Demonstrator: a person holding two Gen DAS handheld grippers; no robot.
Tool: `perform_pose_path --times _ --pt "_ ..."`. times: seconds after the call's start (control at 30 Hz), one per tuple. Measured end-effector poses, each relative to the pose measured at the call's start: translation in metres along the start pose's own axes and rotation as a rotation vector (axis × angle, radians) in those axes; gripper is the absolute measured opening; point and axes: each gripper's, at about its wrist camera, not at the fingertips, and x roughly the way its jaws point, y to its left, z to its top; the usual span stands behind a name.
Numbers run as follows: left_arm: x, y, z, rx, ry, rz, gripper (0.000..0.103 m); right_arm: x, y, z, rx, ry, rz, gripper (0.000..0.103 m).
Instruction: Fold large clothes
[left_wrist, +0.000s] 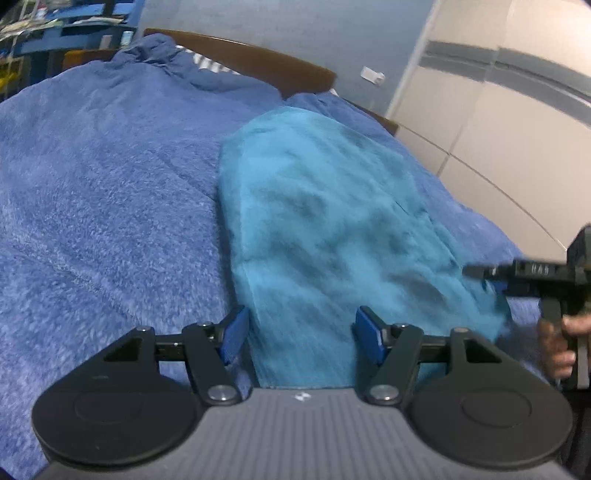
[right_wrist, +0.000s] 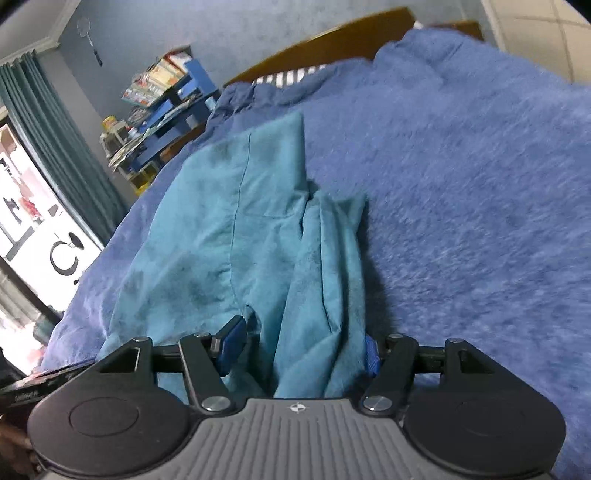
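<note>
Between open jaws — teal garment (left_wrist: 332, 229)

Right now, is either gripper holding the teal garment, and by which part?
Neither. The left gripper and right gripper stand open, the teal garment lying loose between the jaws at its near edge.

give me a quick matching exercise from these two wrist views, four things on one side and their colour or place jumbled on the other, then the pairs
Things:
1. garment
2. blanket
3. headboard
4. shelf

Descriptions:
A. brown wood, at the far end of the bed
B. teal, lying on the bed ahead of both grippers
C. blue, against the wall, crowded with items
D. fuzzy dark blue, covering the bed

Pairs: 1-B, 2-D, 3-A, 4-C
</note>
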Motion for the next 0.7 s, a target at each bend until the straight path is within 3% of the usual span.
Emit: perform_pose_path --times 0.27,0.33,0.4,0.47,0.7 --pt "-0.018 -0.023 -0.021 0.107 0.044 0.026 0.064 -0.062 0.036 -0.015 -0.138 -0.083 -0.029 0.072" --pt "-0.014 -0.025 -0.023 0.126 0.067 0.037 0.065 -0.058 0.044 -0.016 -0.182 -0.033 -0.050 0.077" --pt "-0.007 -0.024 -0.025 0.137 0.099 0.044 0.067 -0.042 0.048 -0.026 -0.223 0.108 -0.152 0.077" --pt "-0.001 -0.019 -0.029 0.111 0.141 0.040 0.070 -0.030 0.047 -0.029 -0.224 0.174 -0.191 0.077" --pt "-0.019 -0.023 -0.030 0.112 0.109 0.031 0.070 -0.047 0.050 -0.028 -0.199 0.129 -0.207 0.081"
